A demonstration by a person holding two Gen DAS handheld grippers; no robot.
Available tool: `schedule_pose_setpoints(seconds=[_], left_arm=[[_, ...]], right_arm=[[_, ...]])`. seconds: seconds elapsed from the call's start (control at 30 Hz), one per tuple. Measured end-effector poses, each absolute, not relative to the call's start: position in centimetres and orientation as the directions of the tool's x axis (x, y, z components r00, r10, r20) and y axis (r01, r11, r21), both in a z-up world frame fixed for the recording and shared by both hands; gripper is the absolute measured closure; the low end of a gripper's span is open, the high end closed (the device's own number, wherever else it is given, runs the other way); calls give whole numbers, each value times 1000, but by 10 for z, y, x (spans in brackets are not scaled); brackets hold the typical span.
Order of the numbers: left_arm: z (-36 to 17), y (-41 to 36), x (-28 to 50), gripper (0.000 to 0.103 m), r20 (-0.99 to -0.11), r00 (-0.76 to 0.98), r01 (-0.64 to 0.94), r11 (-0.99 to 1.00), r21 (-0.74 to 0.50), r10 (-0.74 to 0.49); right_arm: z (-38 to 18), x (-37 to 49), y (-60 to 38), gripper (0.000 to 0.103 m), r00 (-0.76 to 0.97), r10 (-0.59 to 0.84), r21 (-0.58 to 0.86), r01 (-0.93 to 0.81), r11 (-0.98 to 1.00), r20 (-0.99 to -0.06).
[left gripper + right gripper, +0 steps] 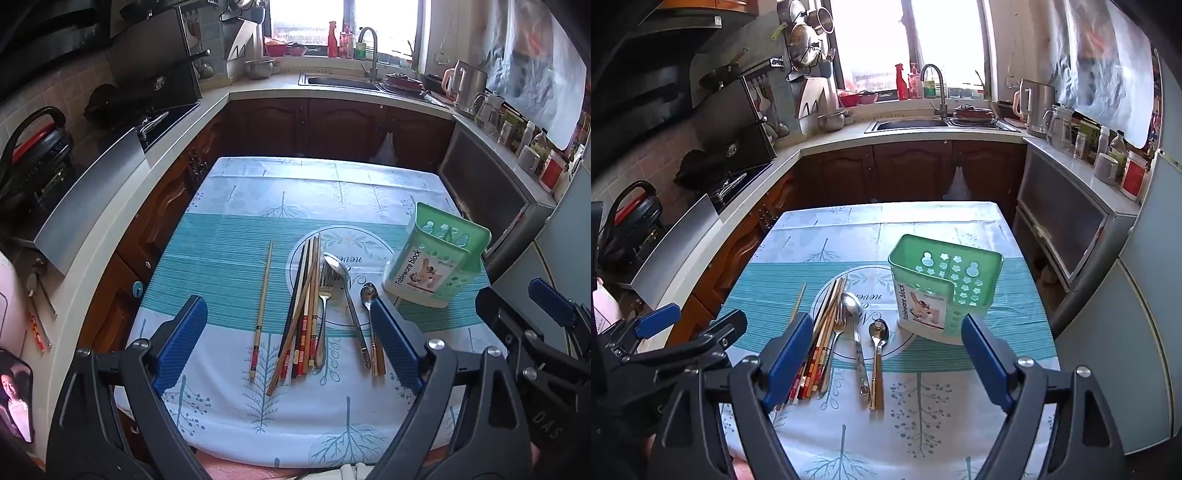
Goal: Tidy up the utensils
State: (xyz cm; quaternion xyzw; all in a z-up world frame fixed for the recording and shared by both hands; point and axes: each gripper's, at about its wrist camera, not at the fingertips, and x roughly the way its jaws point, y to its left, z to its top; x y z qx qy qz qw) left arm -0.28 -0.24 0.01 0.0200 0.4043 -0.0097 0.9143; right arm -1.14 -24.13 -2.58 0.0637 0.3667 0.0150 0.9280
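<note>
Teal and white cloth with a tree print covers the table (229,229), which spreads out ahead of both grippers.

The green and white utensil holder (436,258), labelled "Tableware block", stands upright ahead and to the right of the left gripper (288,343); from the right gripper (882,358) it sits just ahead, nearer its right finger.

A bundle of chopsticks (301,317) lies fanned on the cloth straight ahead of the left gripper, between its fingers in the view, and close to the left finger of the right gripper. A single pale chopstick (263,306) lies apart from the bundle, on its left side.

Just right of the bundle lie a fork (325,295) and a large steel spoon (345,299), the spoon's bowl overlapping the fork's tines. A small spoon (369,299) with a wooden handle lies beside them, close to the left gripper's right finger and roughly centred between the right gripper's fingers.

Both grippers hover above the near edge of the table with their blue-padded fingers spread wide apart, holding nothing. The right gripper shows at the right edge of the left wrist view.
</note>
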Motion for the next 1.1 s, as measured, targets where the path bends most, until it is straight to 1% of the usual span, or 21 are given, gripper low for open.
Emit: schedule_pose_setpoints(seconds=[0.13, 1.1], left_arm=[[0, -1, -2, 15, -748, 664, 38, 999, 12, -16], [-9, -3, -3, 15, -753, 658, 36, 999, 8, -18]], right_arm=[[-26, -11, -241, 20, 730, 73, 127, 20, 992, -680], [-28, -10, -239, 20, 730, 81, 137, 18, 990, -679]])
